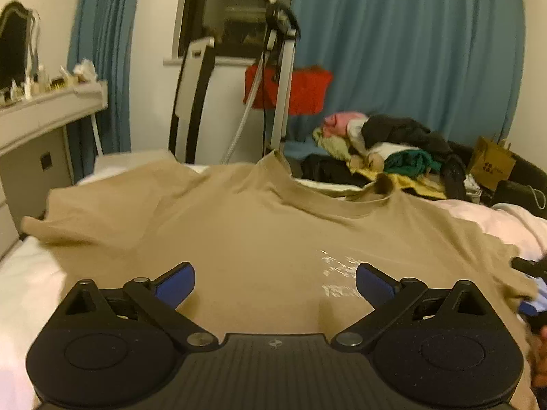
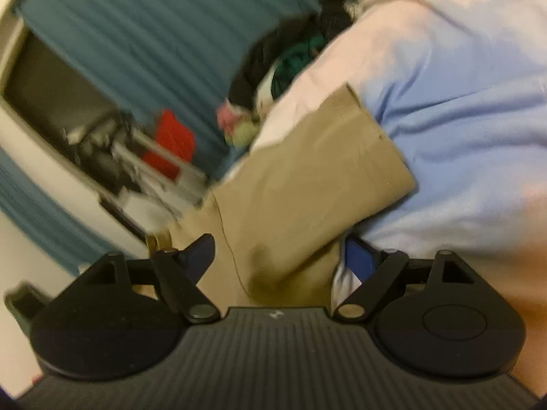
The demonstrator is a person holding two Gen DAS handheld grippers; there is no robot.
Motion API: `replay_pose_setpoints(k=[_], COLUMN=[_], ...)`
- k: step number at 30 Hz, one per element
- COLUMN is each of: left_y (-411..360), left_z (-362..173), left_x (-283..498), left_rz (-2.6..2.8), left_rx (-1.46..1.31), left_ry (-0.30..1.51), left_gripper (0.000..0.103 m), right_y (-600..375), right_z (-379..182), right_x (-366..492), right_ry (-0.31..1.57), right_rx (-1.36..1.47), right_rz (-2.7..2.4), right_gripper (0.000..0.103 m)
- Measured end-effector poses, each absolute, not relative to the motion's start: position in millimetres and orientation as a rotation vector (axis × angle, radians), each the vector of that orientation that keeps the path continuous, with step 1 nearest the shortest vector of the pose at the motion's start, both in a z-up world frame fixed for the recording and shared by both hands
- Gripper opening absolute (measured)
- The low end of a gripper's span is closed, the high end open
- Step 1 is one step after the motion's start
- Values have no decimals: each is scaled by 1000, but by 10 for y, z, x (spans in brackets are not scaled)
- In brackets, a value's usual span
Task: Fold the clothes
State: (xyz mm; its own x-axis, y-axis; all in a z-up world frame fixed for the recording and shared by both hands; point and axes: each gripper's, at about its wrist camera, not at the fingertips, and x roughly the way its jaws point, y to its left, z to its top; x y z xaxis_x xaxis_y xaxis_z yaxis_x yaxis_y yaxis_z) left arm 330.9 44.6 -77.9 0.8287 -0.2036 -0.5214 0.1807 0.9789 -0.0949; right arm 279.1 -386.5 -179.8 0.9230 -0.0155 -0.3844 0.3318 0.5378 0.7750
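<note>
tan t-shirt (image 1: 259,225) — spread front-up across white bed (image 1: 24,283), collar at 12 o'clock. soft, light, limp; best pinched at shoulders or hem. left gripper (image 1: 275,283) wide apart, empty. right gripper (image 2: 280,259) wide too, straddling sleeve (image 2: 321,171) — pads not pressing.

No legible text, pale print on tan T-shirt (image 1: 266,239) chest too blurred to read, paper bag (image 1: 492,162) logo unreadable
</note>
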Motion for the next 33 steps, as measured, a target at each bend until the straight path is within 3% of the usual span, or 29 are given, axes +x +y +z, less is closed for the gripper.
replay_pose_setpoints(k=[4, 8, 15, 18, 20, 24, 30, 32, 33], left_y=[486, 583, 900, 988, 999, 1064, 942, 887, 865], left_z=[-694, -616, -938, -880, -759, -667, -813, -892, -928], left_x=[3431, 3058, 2352, 2091, 1828, 1518, 1628, 1705, 1741], left_rz=[-215, -205, -134, -119, -116, -127, -142, -157, -168], left_rx=[-45, -82, -196, -148, -100, -145, -138, -124, -120], left_ry=[582, 546, 561, 659, 652, 632, 655, 666, 672], left_gripper=[101, 102, 100, 98, 102, 103, 103, 103, 103], right_y=[-3864, -3896, -3973, -4027, -4107, -4144, -4101, -4085, -4096], right_z=[-1812, -1815, -1774, -1739, -1766, -1789, -1720, -1691, -1692], right_x=[2871, 2938, 3028, 3107, 3096, 3019, 3202, 3304, 3360], right_ry=[264, 245, 161, 161, 156, 150, 158, 159, 161], right_rx=[968, 907, 853, 830, 892, 921, 866, 790, 771], right_rz=[-220, -229, -246, -251, -242, -235, -259, -313, -334], right_gripper=[85, 85, 85, 85, 84, 82, 84, 81, 74])
